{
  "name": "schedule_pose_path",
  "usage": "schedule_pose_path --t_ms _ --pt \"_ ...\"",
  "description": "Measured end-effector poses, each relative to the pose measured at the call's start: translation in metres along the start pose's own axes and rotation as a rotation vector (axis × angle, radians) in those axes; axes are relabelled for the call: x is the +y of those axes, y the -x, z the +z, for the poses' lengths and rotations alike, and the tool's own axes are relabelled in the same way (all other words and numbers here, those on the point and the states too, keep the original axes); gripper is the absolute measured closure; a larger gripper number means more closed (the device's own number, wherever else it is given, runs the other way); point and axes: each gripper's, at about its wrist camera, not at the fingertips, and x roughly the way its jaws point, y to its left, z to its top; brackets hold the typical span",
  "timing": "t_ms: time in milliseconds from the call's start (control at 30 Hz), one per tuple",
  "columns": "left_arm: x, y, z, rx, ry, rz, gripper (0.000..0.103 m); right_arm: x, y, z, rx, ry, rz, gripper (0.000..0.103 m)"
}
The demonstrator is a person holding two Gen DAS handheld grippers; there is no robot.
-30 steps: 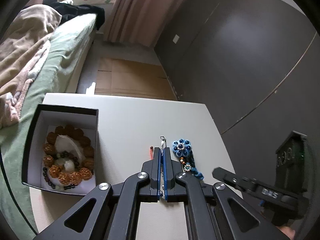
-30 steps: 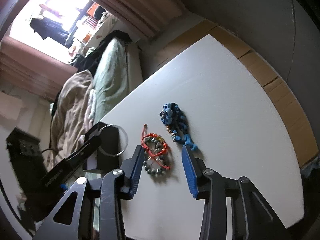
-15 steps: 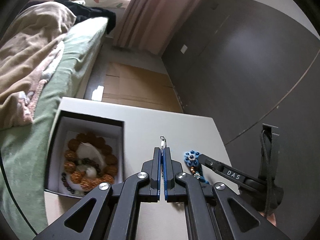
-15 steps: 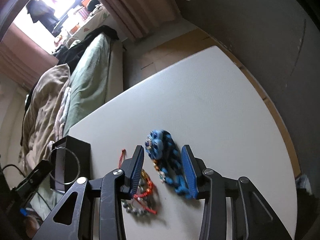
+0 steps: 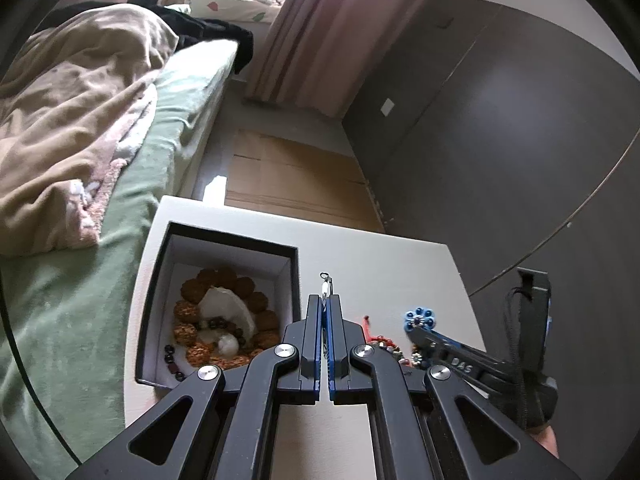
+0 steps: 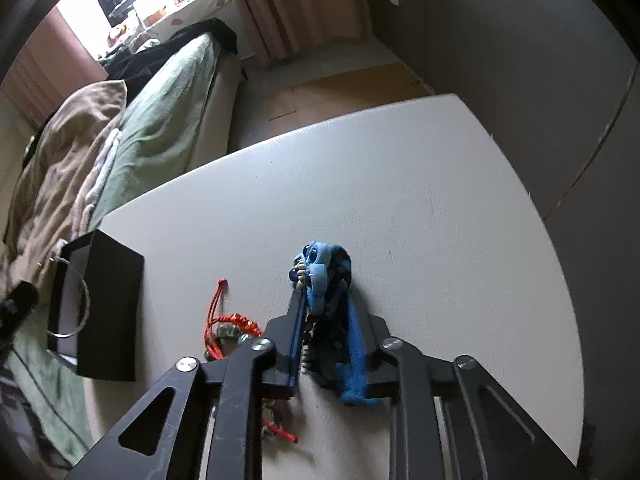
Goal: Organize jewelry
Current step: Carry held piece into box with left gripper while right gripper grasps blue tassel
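My right gripper (image 6: pixel 324 300) points down at the white table (image 6: pixel 400 200), its jaws closing, and its pads squeeze a bunched blue bracelet (image 6: pixel 320 276) with a beaded flower (image 5: pixel 418 317). Left of it lies a red cord bracelet (image 6: pixel 228 324). My left gripper (image 5: pixel 325 300) is shut on a thin silver hoop (image 6: pixel 82 300); only the hoop's clasp (image 5: pixel 325 282) shows past the tips. It hovers by the right wall of a black box (image 5: pixel 234 240). Inside the box are a brown bead bracelet (image 5: pixel 188 312), a white piece and dark beads.
A bed with a green sheet (image 5: pixel 80 280) and a beige blanket (image 5: pixel 72 120) runs along the table's left side. Flattened cardboard (image 5: pixel 288 176) lies on the floor beyond the table. A dark wall (image 5: pixel 500 140) and pink curtains (image 5: pixel 320 32) stand behind.
The right gripper came down over the blue bracelet and its jaws narrowed around it. The left gripper, still shut on the hoop, shifted left toward the box.
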Motion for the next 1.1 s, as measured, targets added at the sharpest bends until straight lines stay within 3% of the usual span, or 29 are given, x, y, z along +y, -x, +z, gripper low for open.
schedule_pose_path --t_ms 167,600,933,1100 --pt "0.004 0.006 0.0 -0.017 0.009 0.02 0.102 0.0 0.004 -0.005 0.012 -0.009 0.037 0.083" --pt "0.025 0.019 -0.001 -0.045 0.049 0.077 0.102 0.01 0.057 -0.012 -0.099 -0.033 0.161 0.083" --pt "0.046 0.004 0.0 0.006 0.11 0.088 0.102 0.023 0.079 -0.019 -0.155 -0.03 0.265 0.083" --pt "0.051 -0.005 0.003 0.024 0.125 0.056 0.102 0.036 0.081 -0.02 -0.166 -0.021 0.301 0.083"
